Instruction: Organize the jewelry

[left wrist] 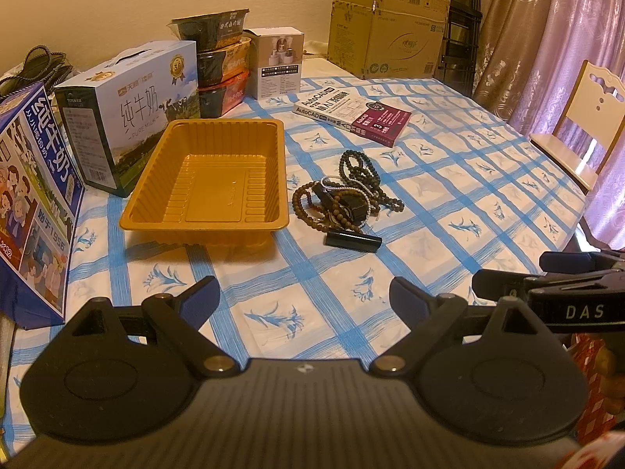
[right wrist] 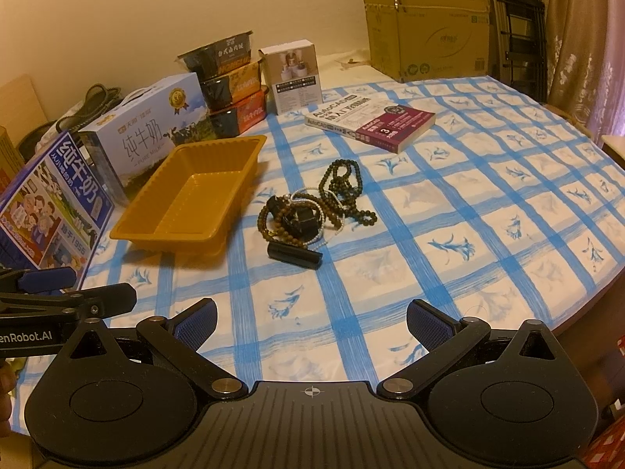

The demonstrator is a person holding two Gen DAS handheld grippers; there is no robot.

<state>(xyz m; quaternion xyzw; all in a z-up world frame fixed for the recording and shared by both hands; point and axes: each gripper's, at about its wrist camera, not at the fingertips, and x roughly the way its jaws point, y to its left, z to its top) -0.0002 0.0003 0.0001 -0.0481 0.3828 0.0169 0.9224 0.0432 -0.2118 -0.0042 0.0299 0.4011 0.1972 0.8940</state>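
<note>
Left wrist: left gripper (left wrist: 303,298) spread wide, holding nothing, low over bare tablecloth (left wrist: 449,179); clear cloth runs ahead to the tray (left wrist: 207,179) and the beads (left wrist: 347,195) just right of it, a black tube (left wrist: 353,240) at the pile's near side, milk boxes (left wrist: 31,203) walling the left. Right wrist: right gripper (right wrist: 311,318) also spread, empty, beads (right wrist: 312,207) well ahead and slightly left, tray (right wrist: 191,199) further left, book (right wrist: 371,123) beyond, open cloth to the table edge (right wrist: 578,308) at right.
</note>
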